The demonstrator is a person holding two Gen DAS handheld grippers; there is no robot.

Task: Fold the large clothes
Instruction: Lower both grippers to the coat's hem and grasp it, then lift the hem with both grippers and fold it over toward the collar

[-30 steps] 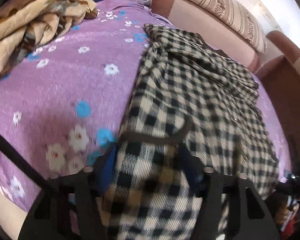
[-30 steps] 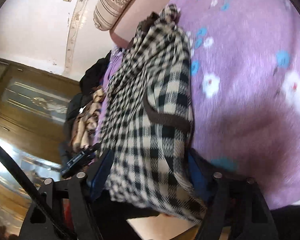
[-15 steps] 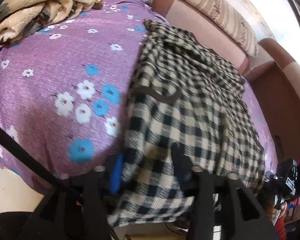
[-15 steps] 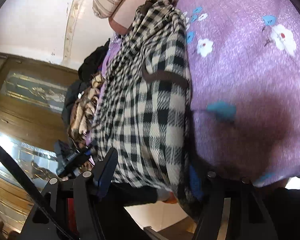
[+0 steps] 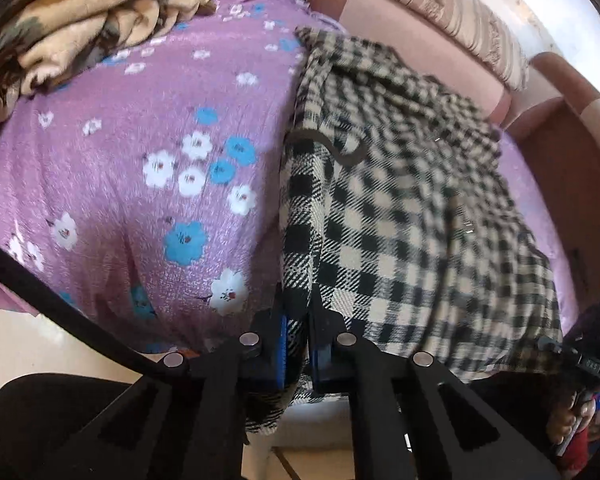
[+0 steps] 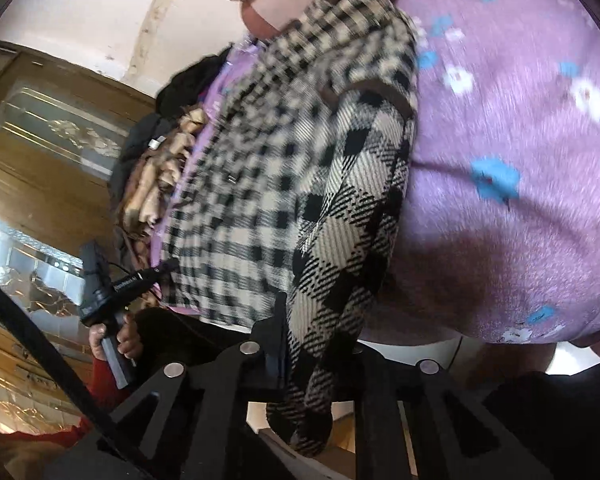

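The checked coat [image 5: 412, 216] lay lengthwise on the bed [image 5: 140, 168], its hem hanging past the near edge. The left hand-held gripper [image 5: 298, 344] pinched the hem's left corner; the right hand-held gripper [image 6: 320, 344] pinched the other corner. Open purple sheet stretched left toward a heap of blankets [image 5: 80, 24]; a headboard [image 5: 384, 32] bounded the far side.

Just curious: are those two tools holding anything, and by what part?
Both pinch the checked garment at its near hem: left tool and right tool, one at each end.
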